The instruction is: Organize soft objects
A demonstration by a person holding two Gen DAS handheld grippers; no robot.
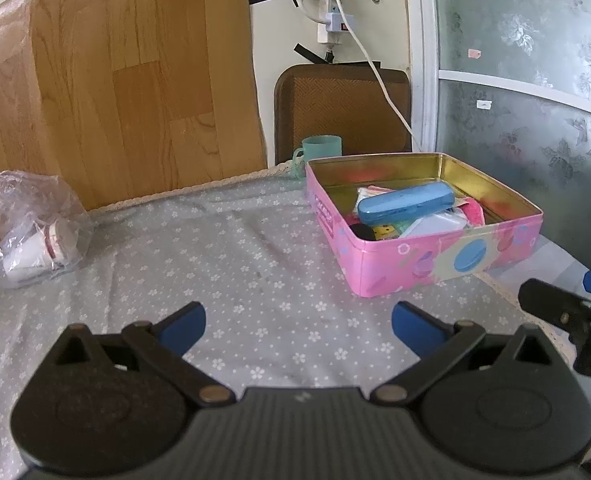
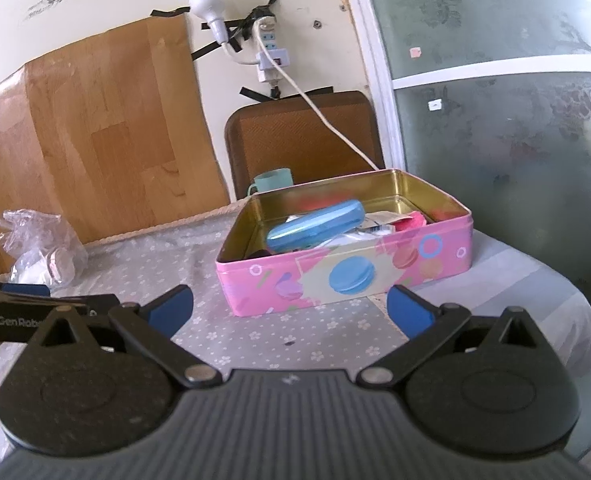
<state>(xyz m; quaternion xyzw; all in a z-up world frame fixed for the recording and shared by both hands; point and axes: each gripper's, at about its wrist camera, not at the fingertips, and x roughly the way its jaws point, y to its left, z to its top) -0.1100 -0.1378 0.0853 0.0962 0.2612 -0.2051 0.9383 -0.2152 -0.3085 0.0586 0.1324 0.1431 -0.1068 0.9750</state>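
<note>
A pink tin box (image 1: 399, 264) with a gold inside stands on the table at the right; it also shows in the right wrist view (image 2: 335, 276). In it lie a blue glasses case (image 1: 405, 202) (image 2: 315, 222), a pink cloth (image 1: 473, 210) (image 2: 411, 222), white packets and other small items. My left gripper (image 1: 298, 322) is open and empty, low over the table, short of the box. My right gripper (image 2: 290, 306) is open and empty, just in front of the box. Its fingers (image 1: 551, 300) show at the right edge of the left wrist view.
A clear plastic bag (image 1: 31, 232) (image 2: 39, 248) with white cups lies at the far left. A teal mug (image 1: 321, 148) (image 2: 273, 180) stands behind the box, before a brown chair back (image 1: 343, 108). A white cable (image 1: 375, 68) hangs from the wall socket. The grey flowered tablecloth (image 1: 215, 264) covers the table.
</note>
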